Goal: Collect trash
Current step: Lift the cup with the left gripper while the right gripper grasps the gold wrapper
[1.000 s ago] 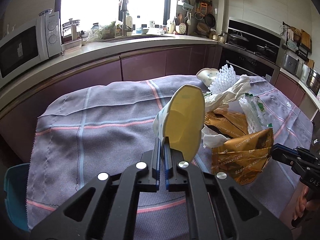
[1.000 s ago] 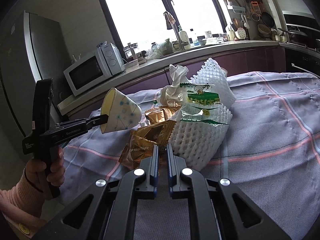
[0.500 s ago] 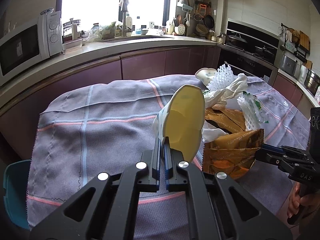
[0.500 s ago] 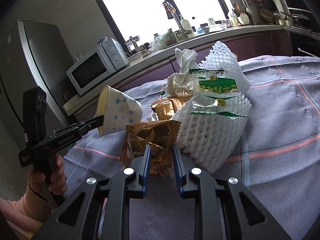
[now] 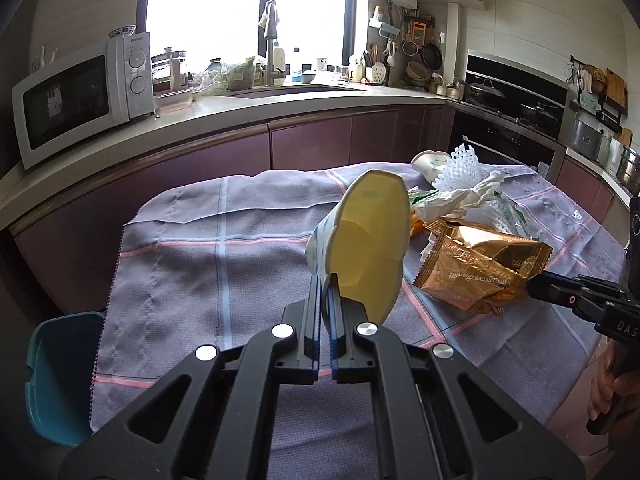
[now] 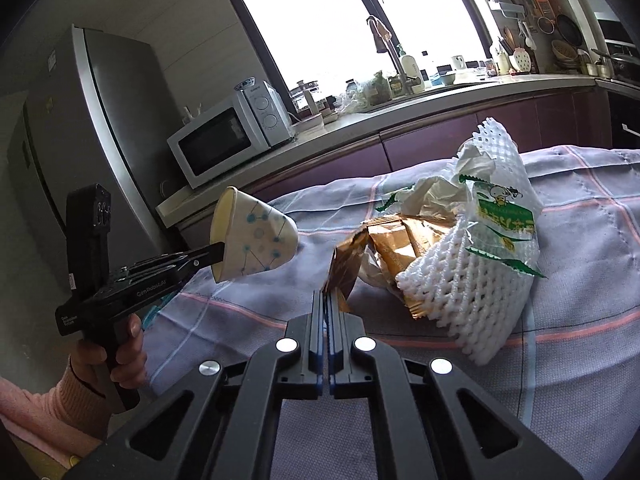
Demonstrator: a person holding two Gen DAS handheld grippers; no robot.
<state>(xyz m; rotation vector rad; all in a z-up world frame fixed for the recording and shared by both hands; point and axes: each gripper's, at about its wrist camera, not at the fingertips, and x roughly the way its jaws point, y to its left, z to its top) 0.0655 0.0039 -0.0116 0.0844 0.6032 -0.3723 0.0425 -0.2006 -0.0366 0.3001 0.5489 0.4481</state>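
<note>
Left wrist view: lifted off the tabletop (image 5: 168,264) now, gold snack wrapper (image 5: 480,268), pinched at its corner by right claw (image 5: 530,286); half a second back, wrapper sat lower with that claw only reaching its edge. Left claw (image 5: 325,292) unchanged, clenched on rim of paper cup (image 5: 368,248), yellow inside facing the lens, cup held tilted above the grey checked cloth. Behind the wrapper: crumpled tissue (image 5: 460,200), white foam fruit net (image 5: 460,164), second paper cup (image 5: 430,162) lying on its side at the far end. Teal bin (image 5: 60,376) just beside the tabletop's left edge, low, partly cut off by frame.

Right wrist view: shut from a clear gap to a sliver, right claw (image 6: 328,300), with a folded flap of the gold snack wrapper (image 6: 348,264) nipped between the tips. Rest of wrapper trails toward the foam fruit net (image 6: 472,292) and the green-printed plastic bag (image 6: 504,216) draped on it; whether wrapper is free of that pile, cannot tell. Left claw (image 6: 214,254) off to the left, holding the paper cup (image 6: 256,240), blue dot pattern visible, well apart from the pile.

Judgement: both claws loaded, so next step probably a carry to the teal bin. Risk: thin corner grip, wrapper could slip or drag the net along.
</note>
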